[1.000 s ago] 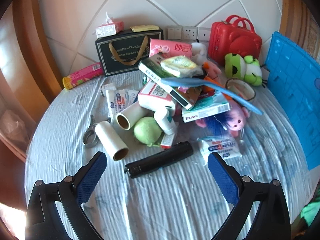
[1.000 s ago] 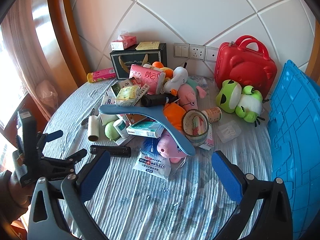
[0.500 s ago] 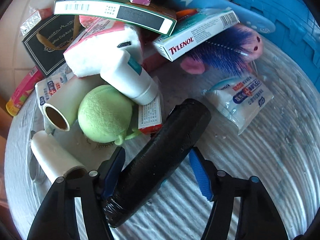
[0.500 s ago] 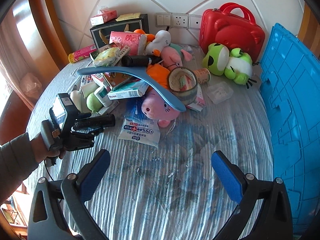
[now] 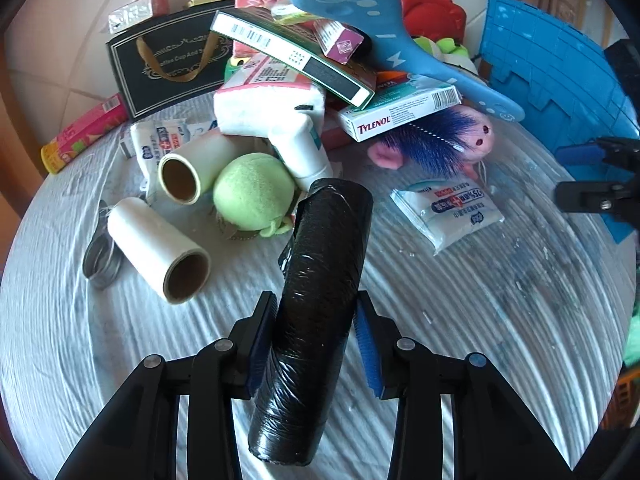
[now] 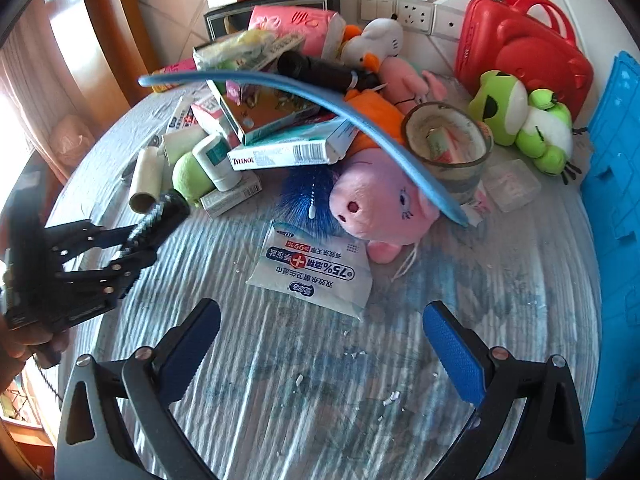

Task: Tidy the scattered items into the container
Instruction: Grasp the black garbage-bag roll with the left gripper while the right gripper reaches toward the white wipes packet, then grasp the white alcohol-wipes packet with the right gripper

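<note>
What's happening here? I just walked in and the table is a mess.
A person is tidying a cluttered table with two hand-held grippers. The left hand-held gripper has just been closing around a black roll, with its pads against the roll's sides. The right hand-held gripper is open and empty above a wipes packet. The blue crate waits on the right.

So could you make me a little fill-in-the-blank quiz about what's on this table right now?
1. The left gripper is closing on a ____ roll wrapped in plastic film.
2. The box under the blue paddle reads ____.
3. The right gripper, jaws ____, hovers near the wipes packet.
4. The pig plush is ____ in colour.

Missing words: black; TYLENOL; open; pink
</note>
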`<state>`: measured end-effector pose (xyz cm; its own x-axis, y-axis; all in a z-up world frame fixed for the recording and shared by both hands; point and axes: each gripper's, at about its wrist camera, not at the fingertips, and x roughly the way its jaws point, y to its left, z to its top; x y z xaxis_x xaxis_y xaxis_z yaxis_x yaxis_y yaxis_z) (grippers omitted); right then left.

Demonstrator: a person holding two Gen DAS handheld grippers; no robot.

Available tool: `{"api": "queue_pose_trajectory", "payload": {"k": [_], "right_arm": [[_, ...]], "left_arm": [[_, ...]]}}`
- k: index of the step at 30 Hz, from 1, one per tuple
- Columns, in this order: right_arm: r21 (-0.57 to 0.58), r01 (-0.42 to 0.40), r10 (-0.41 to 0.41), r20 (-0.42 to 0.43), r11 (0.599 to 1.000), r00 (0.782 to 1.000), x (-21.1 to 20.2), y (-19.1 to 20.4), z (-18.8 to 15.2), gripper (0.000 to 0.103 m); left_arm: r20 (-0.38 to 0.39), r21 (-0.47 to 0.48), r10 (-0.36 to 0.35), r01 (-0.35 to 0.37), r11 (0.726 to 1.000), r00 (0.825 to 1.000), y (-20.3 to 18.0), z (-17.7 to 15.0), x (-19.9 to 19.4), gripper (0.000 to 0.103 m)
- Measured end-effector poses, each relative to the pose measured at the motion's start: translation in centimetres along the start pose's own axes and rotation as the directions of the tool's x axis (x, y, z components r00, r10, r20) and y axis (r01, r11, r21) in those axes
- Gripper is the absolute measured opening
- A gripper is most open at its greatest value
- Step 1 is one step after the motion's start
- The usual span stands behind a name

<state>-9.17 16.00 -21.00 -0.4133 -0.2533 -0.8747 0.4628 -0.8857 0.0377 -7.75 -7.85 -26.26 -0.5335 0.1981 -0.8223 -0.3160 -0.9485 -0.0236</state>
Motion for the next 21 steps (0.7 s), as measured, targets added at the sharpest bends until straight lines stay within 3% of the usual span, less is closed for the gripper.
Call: {"api": "queue_pose_trajectory", "payload": {"k": [10, 21], "right_arm": [[-0.062, 0.039, -0.043, -0.076, 0.997, 0.996, 9.3, 1.5, 1.1, 0.103], [-0.015, -0.036, 0.035, -0.057, 0.999, 0.998, 10.5, 1.7, 2.9, 0.103]], "left_arm": [[0.014, -0.079, -0.016, 0.017, 0.997, 1.0, 0.9, -3.6, -4.4, 0.036], [0.004, -0.091, -0.027, 0.028, 0.995, 1.0, 0.2, -4.9, -5.4, 0.036]]}}
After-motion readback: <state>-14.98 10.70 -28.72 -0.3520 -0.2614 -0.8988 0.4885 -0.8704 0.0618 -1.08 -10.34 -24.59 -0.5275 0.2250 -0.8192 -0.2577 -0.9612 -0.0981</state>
